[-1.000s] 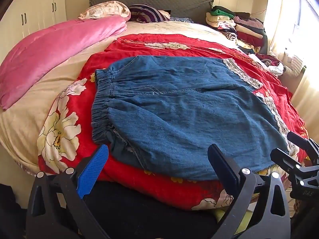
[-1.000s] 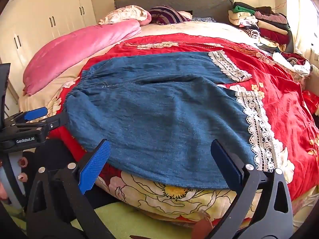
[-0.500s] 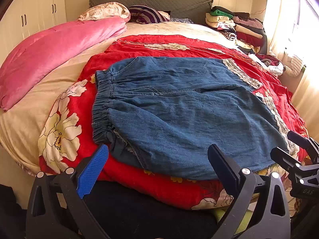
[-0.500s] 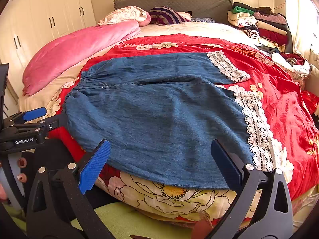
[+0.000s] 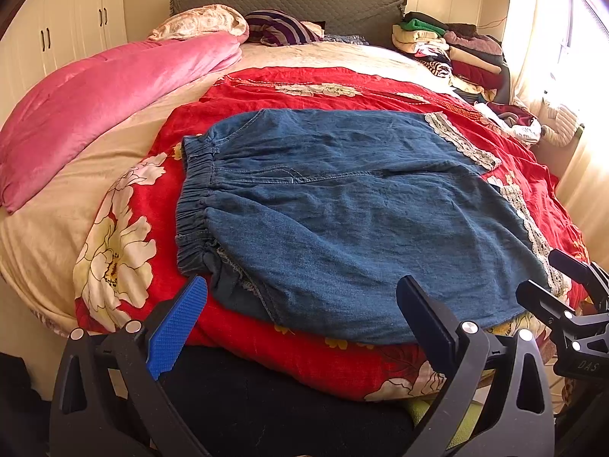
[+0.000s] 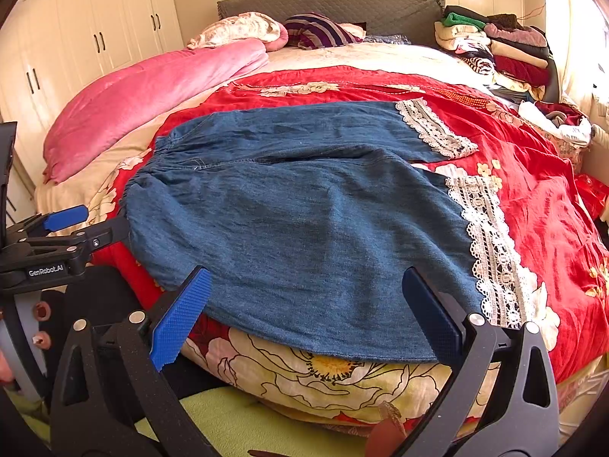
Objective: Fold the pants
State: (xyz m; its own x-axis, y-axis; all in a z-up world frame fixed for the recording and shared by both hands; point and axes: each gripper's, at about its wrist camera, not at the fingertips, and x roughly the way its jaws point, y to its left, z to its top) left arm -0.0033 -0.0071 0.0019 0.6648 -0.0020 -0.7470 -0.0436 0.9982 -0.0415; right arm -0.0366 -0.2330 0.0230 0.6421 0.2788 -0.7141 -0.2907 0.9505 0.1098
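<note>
Denim pants (image 5: 342, 209) are laid flat on a red floral blanket (image 5: 304, 87) on the bed, and neither gripper has hold of them.

Left wrist view first: left gripper (image 5: 300, 320) has its jaws spread wide, nothing between them. The pants sit just ahead of the fingertips, with the gathered elastic waistband (image 5: 194, 205) ahead and to the left of the blue-padded finger. The near edge of the denim runs across the gap between the jaws, close to the tips, can't tell if it's actually touching. The lace-trimmed leg ends are off past the right-hand jaw. Right gripper (image 5: 552, 282) pokes in from the right edge there, down by the near lace hem. Pink quilt (image 5: 106, 87) is far out to the left, folded clothes pile (image 5: 449, 49) far ahead on the right by the headboard.

Right wrist view: right gripper (image 6: 304, 316) also has jaws wide apart and empty. The near leg of the pants fills the space just ahead of and between the tips. Lace hem (image 6: 491, 243) is ahead of the right-hand jaw. Left gripper (image 6: 95, 224) comes in from the left, its tips right at the waistband end of the pants. White wardrobe doors (image 6: 95, 38) are way back on the left.
</note>
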